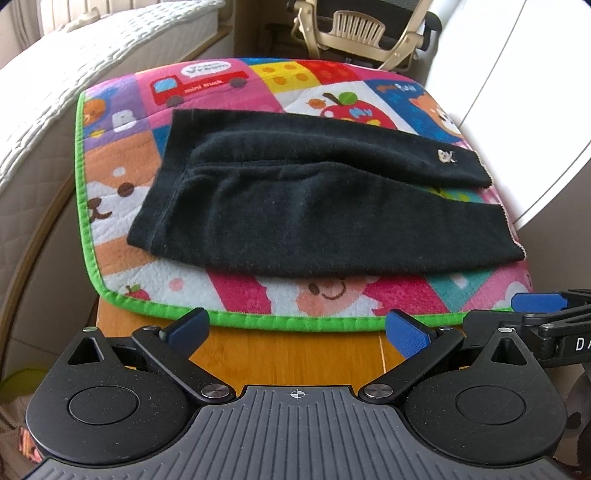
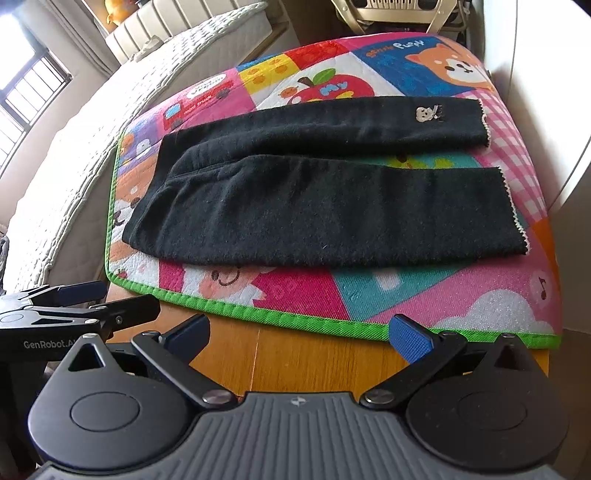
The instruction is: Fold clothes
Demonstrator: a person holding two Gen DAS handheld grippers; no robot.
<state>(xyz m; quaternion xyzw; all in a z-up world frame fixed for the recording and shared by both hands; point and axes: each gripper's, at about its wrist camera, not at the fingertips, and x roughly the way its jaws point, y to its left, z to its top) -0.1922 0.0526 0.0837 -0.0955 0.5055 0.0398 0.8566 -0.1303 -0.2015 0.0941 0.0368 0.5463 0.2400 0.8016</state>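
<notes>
A pair of black leggings (image 1: 288, 206) (image 2: 314, 195) lies flat on a colourful cartoon play mat (image 1: 122, 206) (image 2: 436, 291), waistband at the left and both legs running right. The far leg carries a small embroidered bear (image 2: 428, 112) near its scalloped cuff. My left gripper (image 1: 297, 328) is open above the wooden tabletop (image 1: 288, 354), just short of the mat's green near edge, with nothing between its fingers. My right gripper (image 2: 299, 330) is open too, at the same near edge, empty. Each gripper shows at the side of the other's view.
A white quilted mattress (image 1: 48, 92) (image 2: 74, 155) runs along the left of the table. A beige folding chair (image 1: 354, 29) stands behind the mat. A white curved panel (image 1: 535, 122) rises at the right. A window (image 2: 26, 99) sits far left.
</notes>
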